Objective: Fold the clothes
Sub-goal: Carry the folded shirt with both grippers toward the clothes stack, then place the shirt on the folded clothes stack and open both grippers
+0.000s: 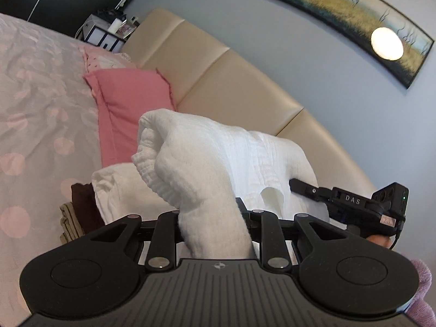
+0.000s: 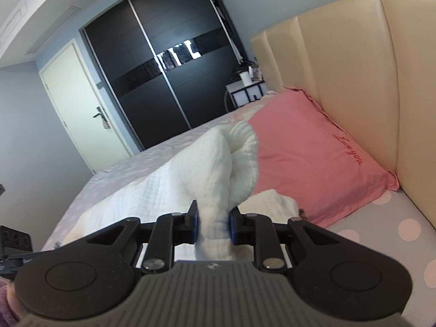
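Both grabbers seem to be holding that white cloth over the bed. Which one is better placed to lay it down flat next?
Probably neither alone. The left gripper and the right gripper are each shut on the white garment, so lowering both together suits best.

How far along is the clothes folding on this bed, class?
Done: a small stack of folded dark and tan items lies on the bed. In hand: the left gripper and right gripper each pinch the white garment, lifted and bunched. Left: laying it flat, folding it and adding it to the stack.
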